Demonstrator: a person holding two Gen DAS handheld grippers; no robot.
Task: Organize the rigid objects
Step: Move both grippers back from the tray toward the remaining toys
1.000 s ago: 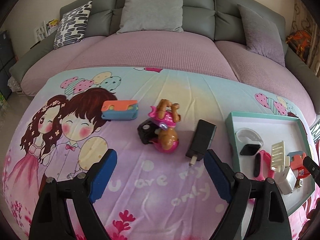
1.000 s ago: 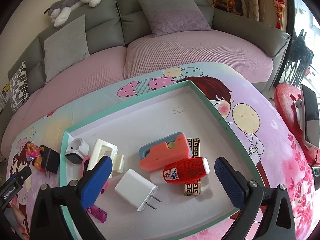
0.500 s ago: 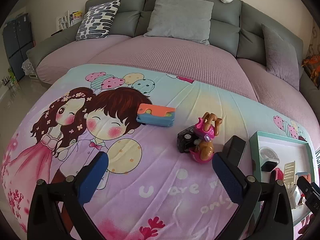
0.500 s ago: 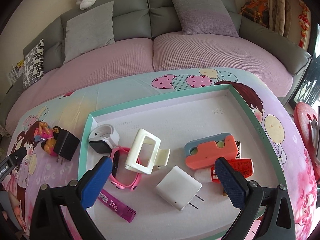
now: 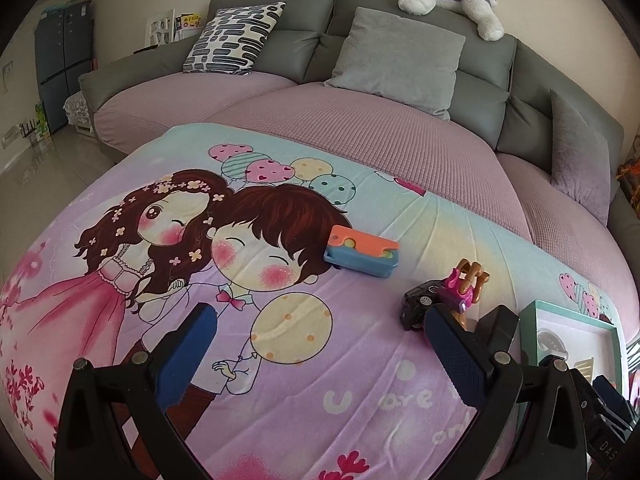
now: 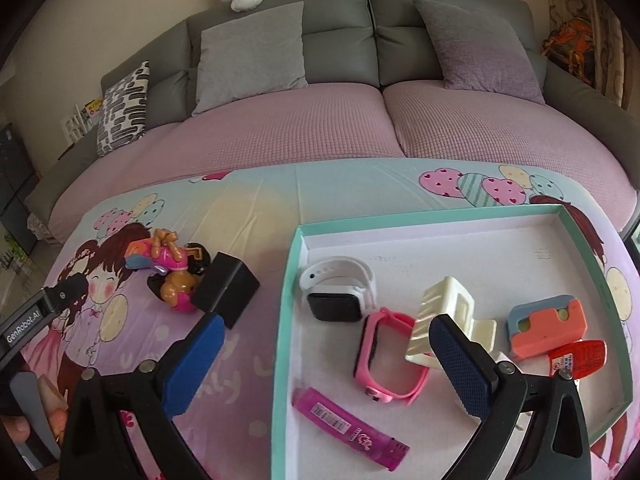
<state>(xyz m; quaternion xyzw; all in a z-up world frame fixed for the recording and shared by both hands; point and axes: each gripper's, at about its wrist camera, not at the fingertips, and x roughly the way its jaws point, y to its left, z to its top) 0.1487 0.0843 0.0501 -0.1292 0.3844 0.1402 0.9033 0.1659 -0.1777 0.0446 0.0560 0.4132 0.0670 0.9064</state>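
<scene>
- so the step in hand looks like fetching one of the loose things off the blanket (image 5: pixel 304 408) and carrying it to the tray (image 6: pixel 286 312), which already holds a white watch (image 6: pixel 340 288), a pink watch (image 6: pixel 390 354), a cream hair clip (image 6: pixel 444 320), a pink tube (image 6: pixel 348 428) and more.
- the left gripper (image 5: pixel 320 356) has its fingers spread wide with nothing between them; it hovers above the blanket.
- the right gripper (image 6: pixel 324 368) is likewise released and empty, straddling the tray's left wall.
- loose things lie together left of the tray: an orange-and-blue block (image 5: pixel 362 251) further out, then a toy car (image 5: pixel 420 306), a pink dog toy (image 5: pixel 464 286) and a black charger (image 6: pixel 226 290), the last three crowded close.
- the block is probably the easiest first pick: it lies apart from the others and offers flat long sides.
- best to line the pads across its short width, come down straight, and close firmly.
- for the crowded three, approach from the outside so a finger does not knock a neighbour.
- set each thing into a bare part of the tray.
</scene>
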